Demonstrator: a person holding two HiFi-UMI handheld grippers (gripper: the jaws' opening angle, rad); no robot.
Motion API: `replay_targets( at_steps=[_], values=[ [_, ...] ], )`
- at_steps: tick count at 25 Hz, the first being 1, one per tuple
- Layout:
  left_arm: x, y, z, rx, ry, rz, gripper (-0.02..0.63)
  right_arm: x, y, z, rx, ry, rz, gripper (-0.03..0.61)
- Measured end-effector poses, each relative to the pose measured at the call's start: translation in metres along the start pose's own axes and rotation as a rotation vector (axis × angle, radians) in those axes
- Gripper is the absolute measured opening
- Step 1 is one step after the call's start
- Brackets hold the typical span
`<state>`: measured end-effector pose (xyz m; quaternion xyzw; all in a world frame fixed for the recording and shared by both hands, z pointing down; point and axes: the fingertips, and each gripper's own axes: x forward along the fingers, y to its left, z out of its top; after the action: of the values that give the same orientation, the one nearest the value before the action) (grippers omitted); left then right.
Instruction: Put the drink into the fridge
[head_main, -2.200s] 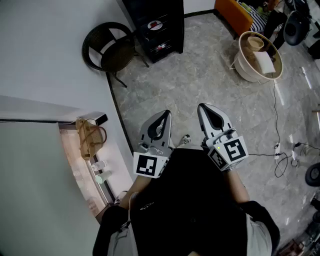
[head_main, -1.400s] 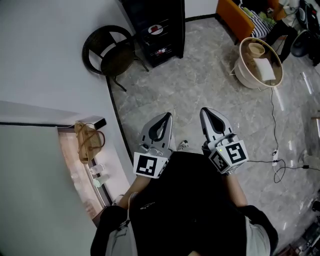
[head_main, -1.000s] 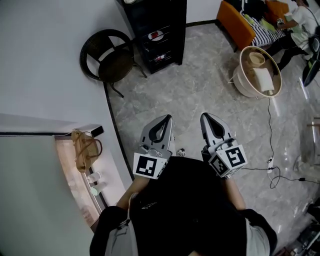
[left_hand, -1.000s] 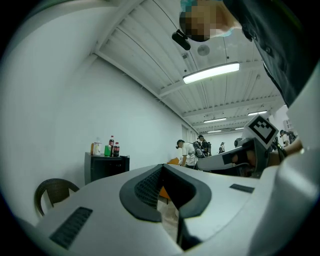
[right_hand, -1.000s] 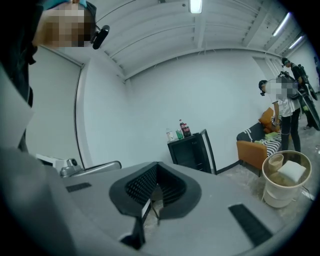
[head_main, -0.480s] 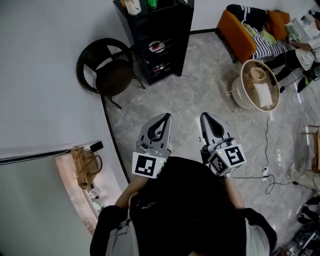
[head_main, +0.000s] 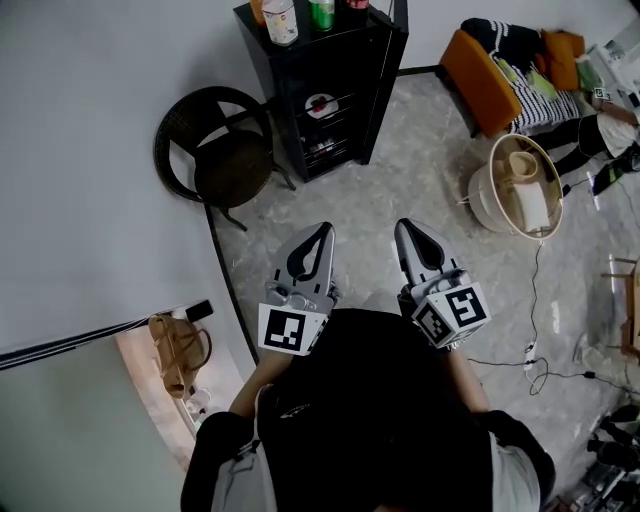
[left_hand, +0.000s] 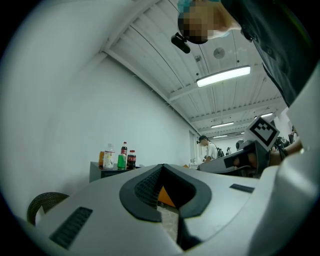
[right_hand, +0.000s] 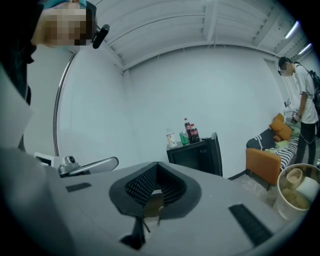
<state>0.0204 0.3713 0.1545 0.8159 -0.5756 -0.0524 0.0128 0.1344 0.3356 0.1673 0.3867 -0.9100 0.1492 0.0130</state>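
Several drinks stand upright in a tight group on top of the black cabinet, well apart from both grippers; none is in hand. The left gripper and the right gripper are side by side above the stone floor, each with its fingers pressed together on nothing.

We judge the drinks to be filled plastic bottles: moderately heavy, smooth and round, with walls that yield under a hard squeeze. The sound hold is across the body below the shoulder, not on the cap. The close neighbours leave little room for the fingers, so an outer bottle looks the easier pick.

The head view catches only the bottle tops at its upper edge, but it does show the wicker chair just beside the cabinet. The gripper views show the bottles side on, among them a green bottle and two dark bottles with red caps. We can identify no fridge in any view.
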Motion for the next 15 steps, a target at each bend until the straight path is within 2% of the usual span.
replay_targets(
  at_steps=[10,15],
  values=[
    [0.027,0.04,-0.011,0.008,0.038,0.074,0.009,0.057,-0.026,0.001,0.005,0.027,0.054,0.014],
    [0.06,0.063,-0.014,0.048,0.042,0.133,0.009,0.098,-0.05,0.012,0.009,0.041,0.109,0.014]
  ],
)
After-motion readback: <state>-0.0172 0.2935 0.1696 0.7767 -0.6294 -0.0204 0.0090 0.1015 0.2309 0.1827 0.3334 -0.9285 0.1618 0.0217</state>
